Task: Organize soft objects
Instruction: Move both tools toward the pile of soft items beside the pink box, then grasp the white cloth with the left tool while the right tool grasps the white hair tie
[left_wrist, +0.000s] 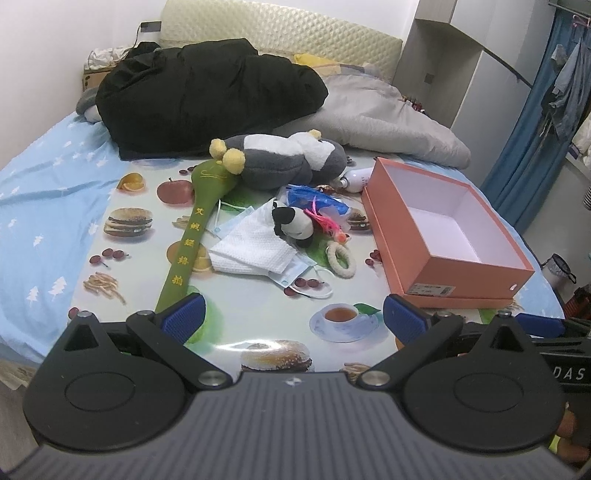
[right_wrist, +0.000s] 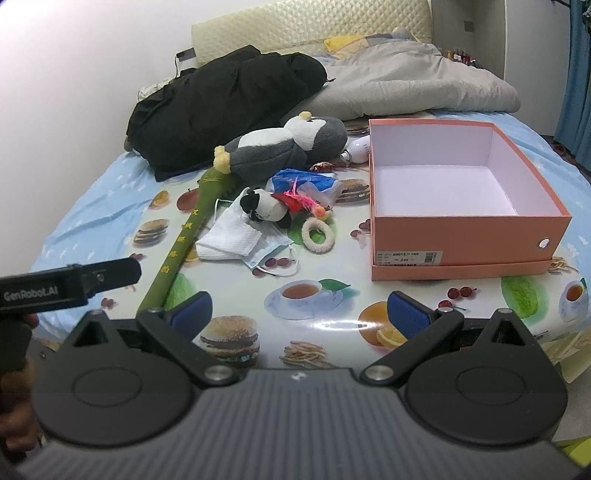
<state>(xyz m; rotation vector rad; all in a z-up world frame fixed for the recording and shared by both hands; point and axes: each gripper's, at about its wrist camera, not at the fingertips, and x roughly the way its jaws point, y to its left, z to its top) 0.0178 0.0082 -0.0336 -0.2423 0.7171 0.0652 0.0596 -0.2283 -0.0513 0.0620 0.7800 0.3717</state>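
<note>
Soft stuff sits in a heap mid-frame in both views, on the food-print mat (right_wrist: 303, 325): small panda plush (right_wrist: 264, 208) on top of a white cloth (right_wrist: 229, 240) and blue face mask (right_wrist: 269, 251), grey penguin plush (right_wrist: 284, 144) behind it, fuzzy ring (right_wrist: 318, 235) just right of the panda, long green padded stick (right_wrist: 177, 251) running lower left. The orange box (right_wrist: 465, 229) stands empty at the right, well apart from the heap.

Left gripper (left_wrist: 291, 314) and right gripper (right_wrist: 299, 310): both spread wide, nothing between the pads, both hanging over the near edge of the mat.

My read: nothing grasped yet, first pick pending. Take the panda first; it's on top and compact. Pinch across the body, not the cloth under it, or cloth and mask will drag along. Box is likely the drop target.

View differences: right wrist shows the box label and grommet side, plus the left tool's body at left edge. Left wrist shows hanging clothes (left_wrist: 565, 96) upper right and more of the white bottle (left_wrist: 356, 180) behind the box.
</note>
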